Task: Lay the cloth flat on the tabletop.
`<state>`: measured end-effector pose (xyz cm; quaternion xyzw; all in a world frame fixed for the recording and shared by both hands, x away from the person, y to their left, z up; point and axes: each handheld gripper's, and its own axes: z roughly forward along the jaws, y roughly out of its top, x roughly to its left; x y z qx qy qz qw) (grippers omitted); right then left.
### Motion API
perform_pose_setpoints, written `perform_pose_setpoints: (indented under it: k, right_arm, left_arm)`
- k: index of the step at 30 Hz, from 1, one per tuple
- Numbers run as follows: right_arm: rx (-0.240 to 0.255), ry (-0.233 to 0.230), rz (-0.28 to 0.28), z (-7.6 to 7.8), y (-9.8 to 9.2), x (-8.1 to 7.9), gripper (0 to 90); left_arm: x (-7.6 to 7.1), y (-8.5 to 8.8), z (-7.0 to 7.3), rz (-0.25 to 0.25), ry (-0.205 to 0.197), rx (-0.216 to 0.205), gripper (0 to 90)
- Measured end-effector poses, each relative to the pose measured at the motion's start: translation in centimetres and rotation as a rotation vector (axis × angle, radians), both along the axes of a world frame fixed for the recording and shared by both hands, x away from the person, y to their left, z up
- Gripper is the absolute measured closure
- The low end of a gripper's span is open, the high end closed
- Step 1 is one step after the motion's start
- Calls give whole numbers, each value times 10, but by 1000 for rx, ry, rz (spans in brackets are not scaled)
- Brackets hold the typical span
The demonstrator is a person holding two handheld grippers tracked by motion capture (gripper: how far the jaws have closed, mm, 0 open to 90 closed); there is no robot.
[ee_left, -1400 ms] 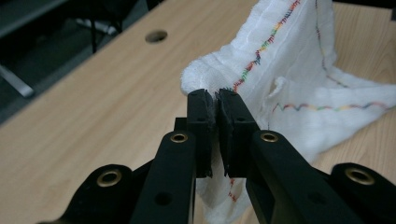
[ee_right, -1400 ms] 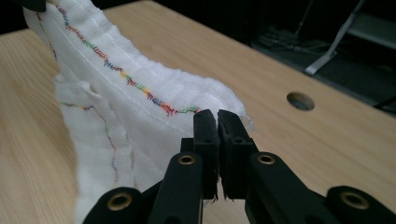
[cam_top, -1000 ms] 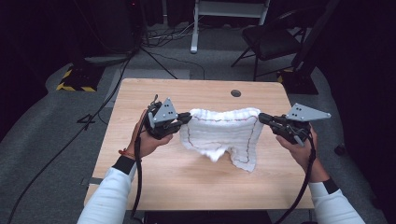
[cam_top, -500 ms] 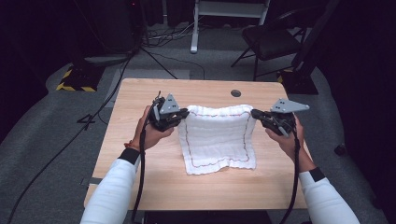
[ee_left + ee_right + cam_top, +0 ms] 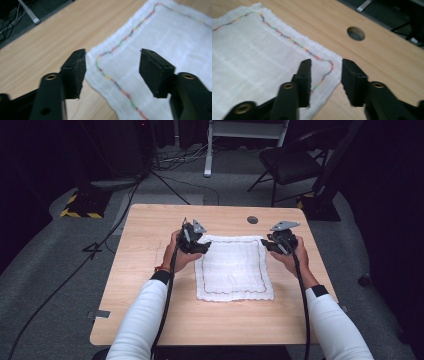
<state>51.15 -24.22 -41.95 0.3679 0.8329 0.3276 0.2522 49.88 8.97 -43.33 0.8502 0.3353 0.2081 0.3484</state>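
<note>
We see a white square woven cloth with a thin multicoloured stitched border lying spread flat near the middle of the light wooden desk, its far edge toward the desk's far edge, where a small round hole sits. The left gripper hangs at the cloth's far left corner and the right gripper at its far right corner — each held in one hand of a person in white sleeves. In the left gripper view the black jaws stand apart, having just been opening, the cloth's corner lying free below them. In the right gripper view the jaws have likewise just been opening — they stand apart over the other corner, pressing nothing.
</note>
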Motion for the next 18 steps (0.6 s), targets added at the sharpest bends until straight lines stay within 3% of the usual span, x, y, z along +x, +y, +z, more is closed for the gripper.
perform_pose_setpoints:
  k: [3,8,14,18]
  right_arm:
    - [34,32,19,-9,-7,-13,498]
    - [27,93,61,-29,-13,-40,404]
    - [31,157,129,-48,-20,-76,397]
    - [2,159,147,-53,-23,-94,397]
  left_arm:
    - [-19,1,-12,-50,37,-4,279]
    - [-54,4,-35,-111,68,51,260]
    - [-84,12,-49,-158,113,88,265]
    - [-95,14,-55,-174,126,109,261]
